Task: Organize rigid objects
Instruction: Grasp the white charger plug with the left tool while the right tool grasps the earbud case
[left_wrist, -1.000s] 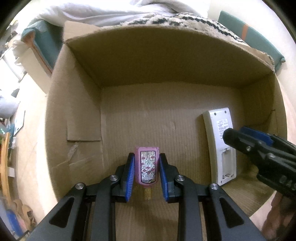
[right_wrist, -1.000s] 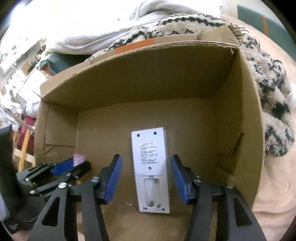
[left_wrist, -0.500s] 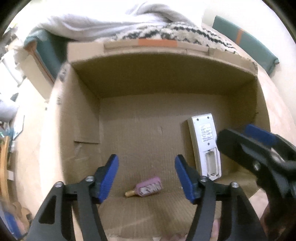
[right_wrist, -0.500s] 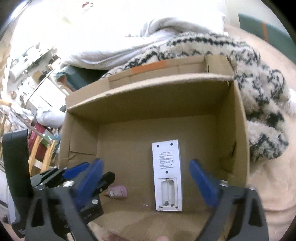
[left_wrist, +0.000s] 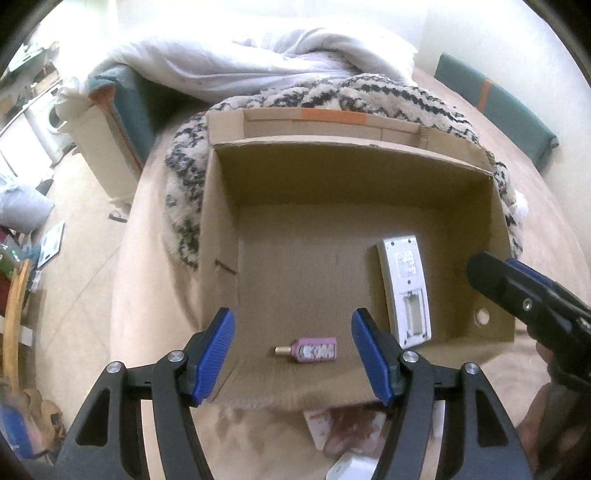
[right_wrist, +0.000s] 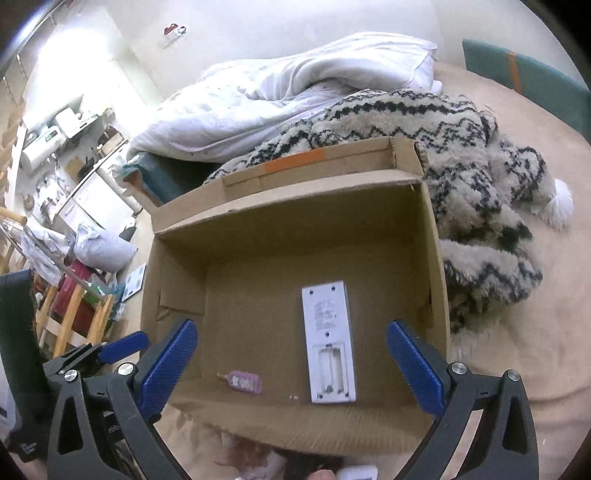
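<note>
Bed (left_wrist: 155, 332) carrying box (left_wrist: 218, 229); left tongs (left_wrist: 291, 354) and right tongs (right_wrist: 291, 369) gaping, empty, above pink bottle (left_wrist: 308, 350) lying flat, white remote (right_wrist: 328, 336) face-down.

Two handheld grippers of matte black plastic, built alike. Left gripper (left_wrist: 293, 354): triangular cut-outs in both black arms, round silver screw heads at the pivots, ribbed royal-blue pads (left_wrist: 216, 354) on the inner faces of the fingers. Right gripper (right_wrist: 291, 369): same black frame with triangular openings, silver screws, textured blue pads (right_wrist: 413, 373). Faint white lettering on the left gripper's black body in the right wrist view, too small to read. Strip of bare skin beside the right gripper's handle at the left view's edge.
</note>
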